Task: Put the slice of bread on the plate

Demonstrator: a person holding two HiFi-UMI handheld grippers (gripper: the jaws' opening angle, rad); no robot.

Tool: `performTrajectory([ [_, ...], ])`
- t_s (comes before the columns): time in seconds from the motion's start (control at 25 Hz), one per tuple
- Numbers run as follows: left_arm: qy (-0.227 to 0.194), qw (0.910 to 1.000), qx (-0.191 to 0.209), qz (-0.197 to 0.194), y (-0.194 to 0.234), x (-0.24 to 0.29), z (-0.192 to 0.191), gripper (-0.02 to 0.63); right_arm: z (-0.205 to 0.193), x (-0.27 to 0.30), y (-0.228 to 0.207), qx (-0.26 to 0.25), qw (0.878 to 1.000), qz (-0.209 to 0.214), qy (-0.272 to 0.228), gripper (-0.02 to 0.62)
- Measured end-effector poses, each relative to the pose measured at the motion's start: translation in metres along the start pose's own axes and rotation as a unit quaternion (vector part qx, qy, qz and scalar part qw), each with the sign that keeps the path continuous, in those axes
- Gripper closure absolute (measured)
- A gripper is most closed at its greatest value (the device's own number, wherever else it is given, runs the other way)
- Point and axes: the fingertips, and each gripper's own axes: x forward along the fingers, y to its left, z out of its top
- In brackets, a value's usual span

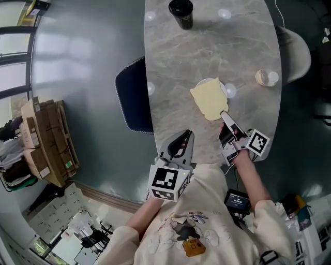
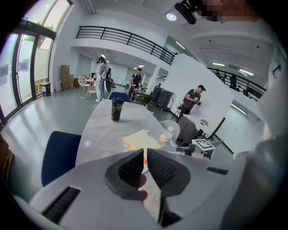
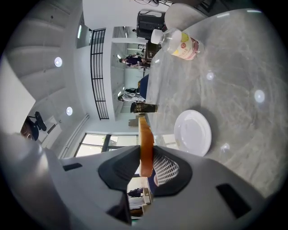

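Observation:
The bread slice (image 1: pixel 209 99), pale yellow with a brown crust, hangs over the marble table (image 1: pixel 176 62) with its near edge in my right gripper (image 1: pixel 225 117), which is shut on it. In the right gripper view the bread slice (image 3: pixel 145 134) stands edge-on between the pads. The white plate (image 3: pixel 193 133) lies bare just beyond and to the right. From the head view the plate (image 1: pixel 205 82) shows only as a rim behind the slice. My left gripper (image 1: pixel 185 136) sits at the table's near edge, jaws shut with nothing between them (image 2: pixel 145 155).
A black cup (image 1: pixel 181 13) stands at the table's far end and a small plastic bottle (image 1: pixel 267 78) lies near its right edge. A blue chair (image 1: pixel 133 96) is tucked in on the left and a grey chair (image 1: pixel 297 52) on the right. Cardboard boxes (image 1: pixel 49 142) sit on the floor.

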Motion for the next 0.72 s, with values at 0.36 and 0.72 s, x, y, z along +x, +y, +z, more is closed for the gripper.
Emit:
performTrajectory([
  [0.36, 0.018, 0.9997, -0.013, -0.013, -0.005, -0.016, 0.02, 0.575, -0.001, 0.002, 0.006, -0.016, 0.997, -0.077, 0.009, 0.505],
  [0.72, 0.019, 0.9996, -0.018, 0.002, 0.013, 0.057, -0.014, 0.575, 0.025, 0.046, -0.103, -0.045, 0.991, -0.119, 0.041, 0.505],
])
